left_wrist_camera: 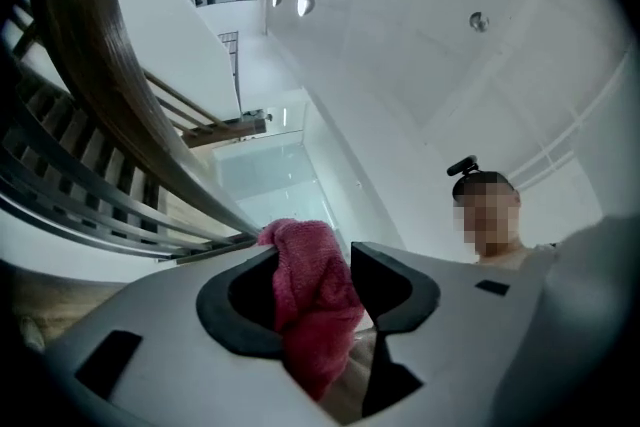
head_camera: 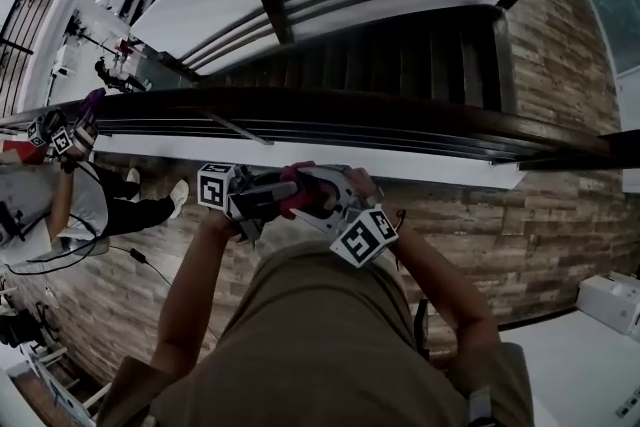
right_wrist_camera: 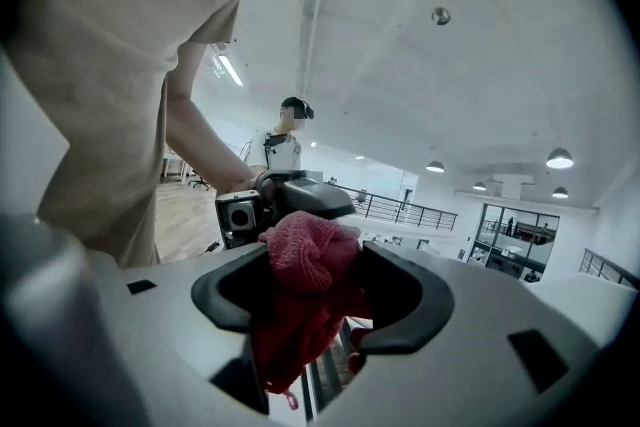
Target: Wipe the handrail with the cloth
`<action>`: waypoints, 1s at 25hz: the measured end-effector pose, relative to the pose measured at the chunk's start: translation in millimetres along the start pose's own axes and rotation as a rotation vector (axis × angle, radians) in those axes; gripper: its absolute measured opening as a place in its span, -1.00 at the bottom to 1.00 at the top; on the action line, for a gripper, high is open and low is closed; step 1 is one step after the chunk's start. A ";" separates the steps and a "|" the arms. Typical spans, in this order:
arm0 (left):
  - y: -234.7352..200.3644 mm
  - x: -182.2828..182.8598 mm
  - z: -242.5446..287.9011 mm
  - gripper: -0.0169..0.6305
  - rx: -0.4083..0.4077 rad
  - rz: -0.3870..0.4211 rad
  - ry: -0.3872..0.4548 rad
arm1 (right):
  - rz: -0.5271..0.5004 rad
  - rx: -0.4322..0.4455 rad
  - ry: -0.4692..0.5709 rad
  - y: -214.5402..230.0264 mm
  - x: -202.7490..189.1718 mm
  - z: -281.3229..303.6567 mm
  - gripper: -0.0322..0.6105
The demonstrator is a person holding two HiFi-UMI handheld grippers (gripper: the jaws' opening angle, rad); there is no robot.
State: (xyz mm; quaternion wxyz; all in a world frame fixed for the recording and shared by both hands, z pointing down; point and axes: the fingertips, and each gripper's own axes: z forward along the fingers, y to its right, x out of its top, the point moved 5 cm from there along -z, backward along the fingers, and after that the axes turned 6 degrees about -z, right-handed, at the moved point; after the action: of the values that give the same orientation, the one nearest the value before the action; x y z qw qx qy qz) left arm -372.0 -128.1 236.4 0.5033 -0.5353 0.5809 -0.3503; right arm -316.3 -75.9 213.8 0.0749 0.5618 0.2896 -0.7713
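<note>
The red cloth (head_camera: 297, 199) is bunched between the two grippers, which meet tip to tip in front of my body, just short of the dark wooden handrail (head_camera: 350, 107). In the right gripper view the cloth (right_wrist_camera: 305, 265) fills the gap and my right gripper (right_wrist_camera: 320, 290) is shut on it. In the left gripper view the cloth (left_wrist_camera: 305, 300) hangs between the jaws of my left gripper (left_wrist_camera: 315, 285). It lies against the left jaw, with a gap to the right one, so that gripper is open. The handrail (left_wrist_camera: 105, 95) sweeps past at the left.
Beyond the handrail a dark staircase (head_camera: 400, 55) drops away, with thin metal rails (head_camera: 300, 133) under the wood. Another person (head_camera: 70, 200) stands on the wood-look floor at the left, holding marker-cube grippers. A white box (head_camera: 612, 300) sits at the right.
</note>
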 end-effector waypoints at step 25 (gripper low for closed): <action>-75.7 41.2 -206.8 -0.84 1.047 0.600 0.229 | 0.317 -0.174 -0.215 16.4 -83.4 92.8 -0.56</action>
State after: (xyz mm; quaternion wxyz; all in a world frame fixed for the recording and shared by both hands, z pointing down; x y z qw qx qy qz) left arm -546.8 -209.3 350.7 0.7105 0.0109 0.5073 -0.4875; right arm -355.7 -156.2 302.4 0.2741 0.5061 0.2533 -0.7775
